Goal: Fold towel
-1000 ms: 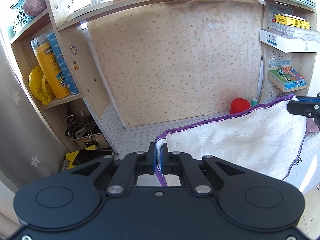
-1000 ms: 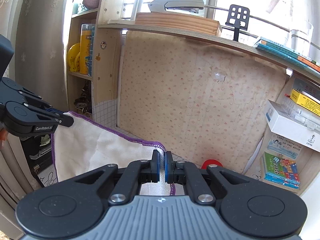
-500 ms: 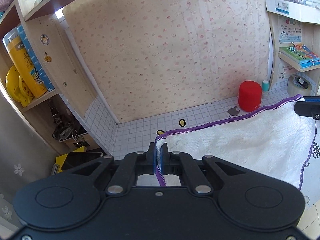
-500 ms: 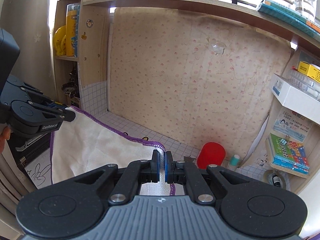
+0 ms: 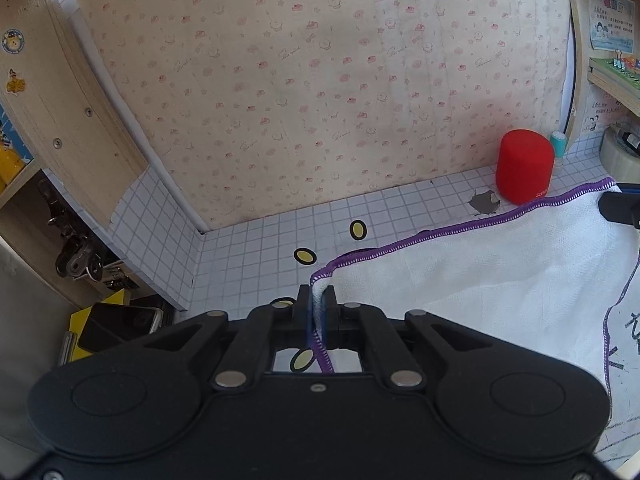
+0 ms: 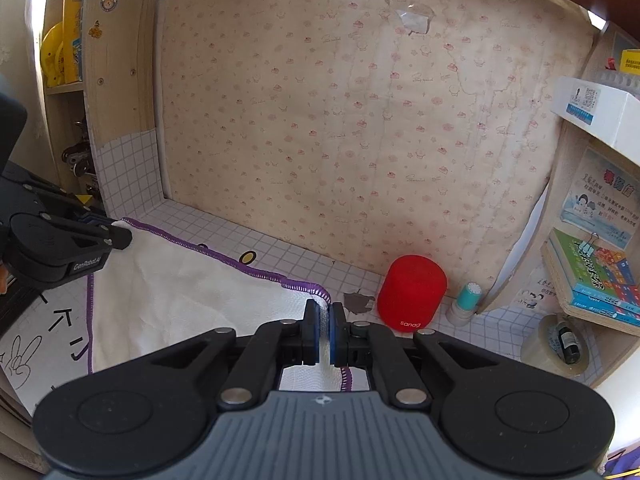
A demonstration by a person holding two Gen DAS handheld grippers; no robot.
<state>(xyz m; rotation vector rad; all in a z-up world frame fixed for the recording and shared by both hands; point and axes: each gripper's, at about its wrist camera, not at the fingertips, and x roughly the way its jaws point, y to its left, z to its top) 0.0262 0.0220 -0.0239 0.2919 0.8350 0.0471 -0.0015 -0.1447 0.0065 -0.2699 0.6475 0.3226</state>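
Presently I find my left tool [image 5: 319,308] pressed together on one corner of the towel [image 5: 480,280], the purple-stitched hem running up between its black fingers. My right tool [image 6: 324,330] is likewise pinching the opposite corner, with white cloth caught between its blue pads [image 6: 315,326]. I note the towel stretched between the two tools, its hemmed edge sagging slightly toward the middle, while the body of the cloth drapes down onto the bench [image 5: 248,256], which is covered in a white grid pattern. From the right wrist view, the left tool appears at the far left with its corner in its grip. Just beyond the right tool stands a red cylinder [image 6: 411,293], near the towel's edge but apart from it, with a small teal-capped bottle [image 6: 466,300] beside it. Behind these hangs a cream sheet with a pink print [image 6: 340,120]. Black-ringed yellow ovals [image 5: 306,256] mark the bench ahead of the left tool.
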